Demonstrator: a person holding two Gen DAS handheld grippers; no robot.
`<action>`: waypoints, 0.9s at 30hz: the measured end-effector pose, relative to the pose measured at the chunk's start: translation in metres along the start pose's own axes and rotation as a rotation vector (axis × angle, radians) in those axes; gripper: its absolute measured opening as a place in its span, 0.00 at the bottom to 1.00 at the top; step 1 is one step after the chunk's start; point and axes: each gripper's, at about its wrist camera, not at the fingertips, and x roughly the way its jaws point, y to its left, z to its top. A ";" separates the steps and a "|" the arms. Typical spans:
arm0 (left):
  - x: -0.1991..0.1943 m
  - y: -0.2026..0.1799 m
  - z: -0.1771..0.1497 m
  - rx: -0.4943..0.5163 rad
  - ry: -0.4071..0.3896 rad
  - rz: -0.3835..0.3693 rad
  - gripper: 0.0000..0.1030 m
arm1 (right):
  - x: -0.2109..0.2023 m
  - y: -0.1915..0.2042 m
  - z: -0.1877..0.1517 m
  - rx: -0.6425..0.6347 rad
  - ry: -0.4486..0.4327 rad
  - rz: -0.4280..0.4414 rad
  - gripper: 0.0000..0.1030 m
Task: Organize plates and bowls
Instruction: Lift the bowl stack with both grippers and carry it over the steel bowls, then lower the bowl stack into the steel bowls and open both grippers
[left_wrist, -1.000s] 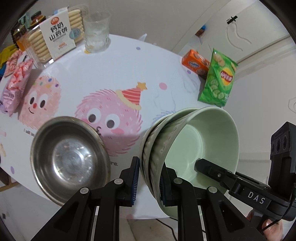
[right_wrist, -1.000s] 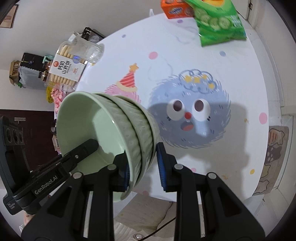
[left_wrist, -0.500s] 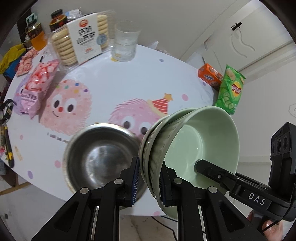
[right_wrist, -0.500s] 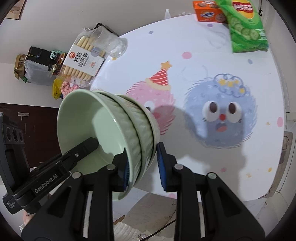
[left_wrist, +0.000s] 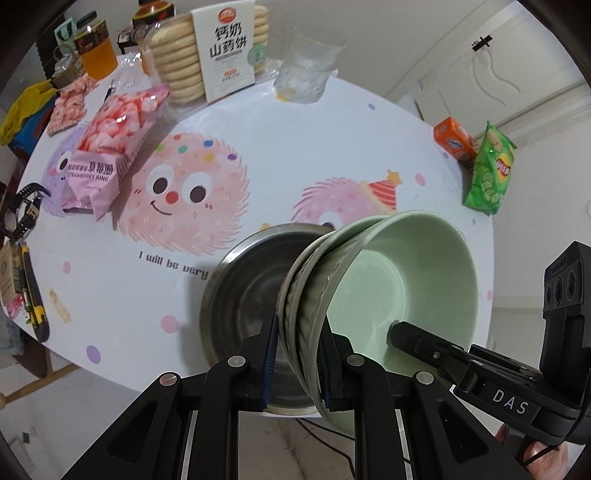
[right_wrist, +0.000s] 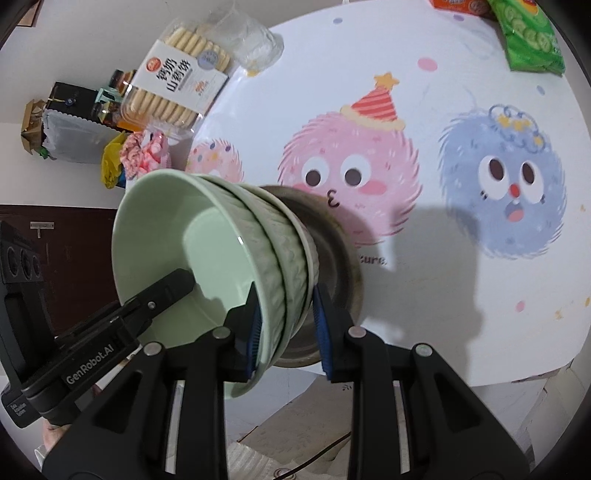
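A stack of pale green ribbed bowls (left_wrist: 384, 280) hangs in the air, held from both sides. My left gripper (left_wrist: 295, 363) is shut on the rims at one side. My right gripper (right_wrist: 286, 326) is shut on the rims at the opposite side, and its arm also shows in the left wrist view (left_wrist: 480, 373). The stack (right_wrist: 207, 247) is above a steel bowl (left_wrist: 243, 295) that sits on the white table (left_wrist: 295, 140) near its front edge. The steel bowl (right_wrist: 332, 258) is partly hidden behind the stack.
A pink strawberry-ring bag (left_wrist: 110, 151), a biscuit box (left_wrist: 218, 44), a glass (left_wrist: 306, 70), an orange box (left_wrist: 456, 142) and a green chips bag (left_wrist: 489, 173) lie around the table's far side. A utility knife (left_wrist: 33, 295) lies at the left edge.
Both grippers have carried the bowl stack to the left, from beside the steel bowl to over it. The grips have not changed.
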 end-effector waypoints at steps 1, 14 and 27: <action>0.004 0.004 0.000 0.002 0.006 -0.004 0.18 | 0.004 0.000 0.000 0.005 0.001 -0.004 0.29; 0.046 0.028 0.001 0.031 0.058 -0.030 0.18 | 0.046 -0.002 -0.004 0.049 0.006 -0.068 0.29; 0.054 0.035 -0.007 0.034 0.043 -0.057 0.18 | 0.050 -0.004 -0.010 0.071 0.002 -0.081 0.29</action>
